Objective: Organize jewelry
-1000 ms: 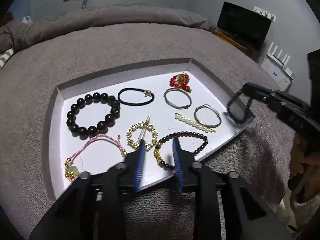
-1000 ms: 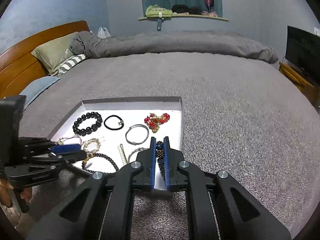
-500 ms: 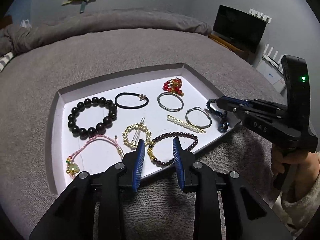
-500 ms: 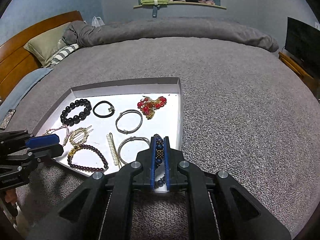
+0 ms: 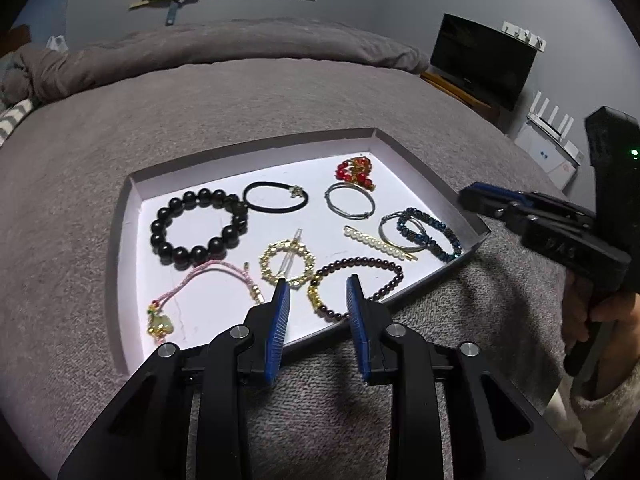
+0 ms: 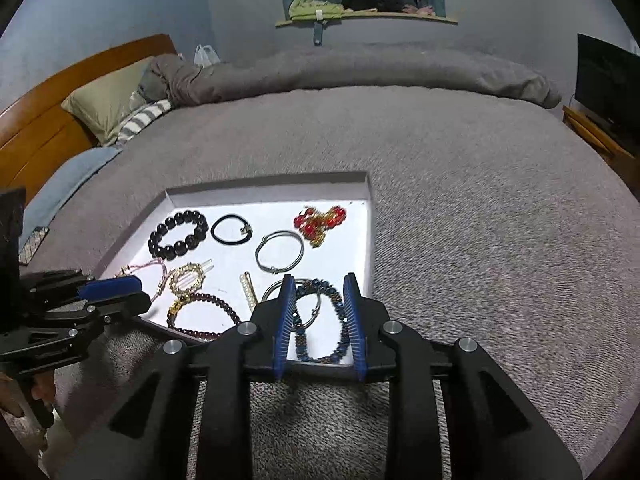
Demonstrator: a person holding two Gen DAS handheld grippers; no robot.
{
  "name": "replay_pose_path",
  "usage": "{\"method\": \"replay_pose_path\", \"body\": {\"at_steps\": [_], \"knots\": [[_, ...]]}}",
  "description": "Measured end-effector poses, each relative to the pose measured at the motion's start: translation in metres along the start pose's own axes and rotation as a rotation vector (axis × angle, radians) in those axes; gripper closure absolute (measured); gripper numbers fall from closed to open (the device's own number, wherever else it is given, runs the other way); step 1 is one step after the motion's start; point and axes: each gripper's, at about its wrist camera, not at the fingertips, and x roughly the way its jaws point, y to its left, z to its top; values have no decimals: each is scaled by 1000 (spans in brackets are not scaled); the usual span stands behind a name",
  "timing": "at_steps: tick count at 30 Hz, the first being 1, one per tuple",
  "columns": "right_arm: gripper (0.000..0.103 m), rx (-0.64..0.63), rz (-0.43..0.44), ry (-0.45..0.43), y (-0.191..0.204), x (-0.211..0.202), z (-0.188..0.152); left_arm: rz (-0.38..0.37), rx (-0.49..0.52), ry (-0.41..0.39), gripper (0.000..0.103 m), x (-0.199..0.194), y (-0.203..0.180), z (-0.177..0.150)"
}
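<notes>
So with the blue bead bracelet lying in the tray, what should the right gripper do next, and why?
Probably lift the right gripper straight up and away. Its jaws stand open, and the blue bead bracelet lies loose in the tray, overlapping a silver bangle. A sideways drag could snag it.

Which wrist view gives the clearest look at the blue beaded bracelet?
The left wrist view: the blue beaded bracelet lies unobstructed in the tray's right corner, overlapping a silver bangle. In the right wrist view it sits between the open right gripper's fingers, which hide parts of its sides.
</notes>
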Motion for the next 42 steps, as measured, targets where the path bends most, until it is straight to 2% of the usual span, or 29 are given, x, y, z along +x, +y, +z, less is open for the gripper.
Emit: {"method": "replay_pose_path", "body": {"at_steps": [2,4,6,9,10,11,12,19,23,26,30,32,38,40,42], "knots": [[67,3,-3,-6,-1,-5,0,13,-2,-8,62,-4,2,-2],[63,4,-3,-10,-1,-11,-1,32,-1,-16,56,-7,3,-2],[51,6,-5,-11,0,-14,-3,41,-2,-27,47,-11,4,-3],[42,1,-3,-4,3,-15,-7,47,-8,-38,40,-18,4,-4],[38,3,-1,-3,3,-16,-9,56,-8,-40,36,-20,3,-5],[33,5,7,-2,4,-17,-10,67,-8,-47,26,-23,3,-5],[28,10,18,-3,5,-19,-12,73,-5,-55,23,-26,2,-6],[6,10,74,-7,20,-37,-24,102,4,-76,17,-47,-3,-15],[6,6,59,-5,27,-47,-29,163,-7,-74,7,-60,-5,-23],[6,18,27,10,33,-51,-31,191,-39,-60,7,-66,-4,-28],[6,23,-87,71,39,-48,-28,329,-79,-11,5,-66,-4,-27],[6,35,-85,73,39,-50,-27,364,-99,-1,3,-67,-4,-24],[6,81,-121,73,40,-52,-25,428,-130,52,3,-63,-1,-19],[6,82,-116,54,41,-55,-24,433,-142,46,3,-65,0,-18],[6,75,-152,32,42,-58,-21,440,-160,16,3,-68,1,-18]]}}
